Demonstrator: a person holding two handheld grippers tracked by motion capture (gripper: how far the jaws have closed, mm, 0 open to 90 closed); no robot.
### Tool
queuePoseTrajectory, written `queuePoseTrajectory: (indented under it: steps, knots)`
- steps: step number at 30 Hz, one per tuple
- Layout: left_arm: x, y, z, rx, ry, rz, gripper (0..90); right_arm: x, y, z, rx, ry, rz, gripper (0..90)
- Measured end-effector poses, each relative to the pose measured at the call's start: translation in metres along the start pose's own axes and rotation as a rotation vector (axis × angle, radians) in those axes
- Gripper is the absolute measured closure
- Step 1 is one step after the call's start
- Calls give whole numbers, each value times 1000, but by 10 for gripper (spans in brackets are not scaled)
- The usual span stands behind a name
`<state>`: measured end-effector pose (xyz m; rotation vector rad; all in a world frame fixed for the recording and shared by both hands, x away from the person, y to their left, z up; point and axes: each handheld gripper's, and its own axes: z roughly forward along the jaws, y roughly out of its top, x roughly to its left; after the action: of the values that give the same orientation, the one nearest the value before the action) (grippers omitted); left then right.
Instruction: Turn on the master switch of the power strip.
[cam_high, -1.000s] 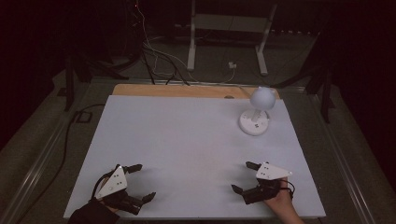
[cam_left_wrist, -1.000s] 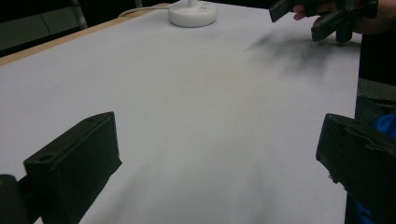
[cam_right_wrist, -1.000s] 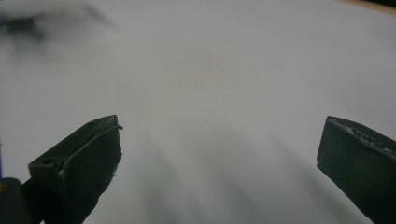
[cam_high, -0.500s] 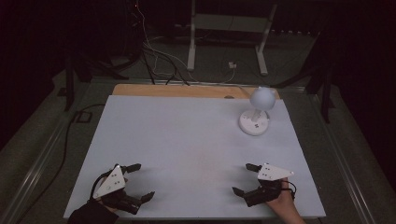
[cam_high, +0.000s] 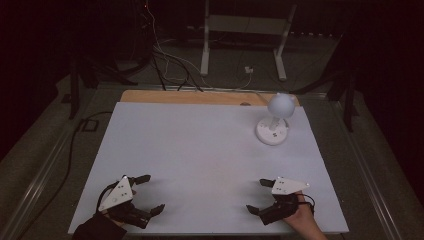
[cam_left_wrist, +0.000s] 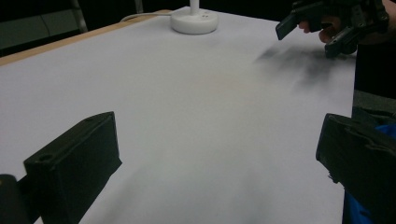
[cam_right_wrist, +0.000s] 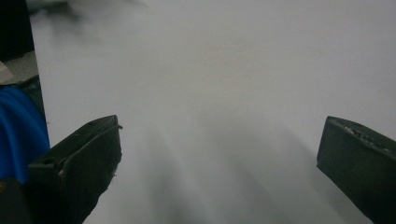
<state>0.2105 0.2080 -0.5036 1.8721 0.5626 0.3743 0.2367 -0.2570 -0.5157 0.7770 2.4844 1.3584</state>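
A white table sheet carries a small white lamp with a round head and a disc base at the back right. My left gripper rests open near the front left edge, with nothing between its black fingers. My right gripper rests open near the front right edge, also with nothing in it. In the left gripper view my jaws stand wide apart over bare sheet, with the lamp base far ahead and the right gripper at the top right. In the right gripper view my gripper frames bare sheet.
A wooden strip runs along the table's back edge. Cables and a metal stand lie on the dark floor beyond. A blue cloth shows beside the table's front edge.
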Motion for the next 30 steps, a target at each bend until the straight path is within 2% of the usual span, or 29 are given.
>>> queuePoseTrajectory:
  steps: [10,15,20,30]
  knots:
    - [-1,1,0,-4,-2,1,0,7,6,0,11,-5,-15,0]
    - [-1,2,0,-8,-4,3,0,9,12,-3,-14,-3,-10,0]
    - [1,1,-1,-14,-1,-13,0,8,18,-4,-11,9,19,0]
    - [-1,2,0,-9,-7,-2,0,3,39,-9,-25,7,18,0]
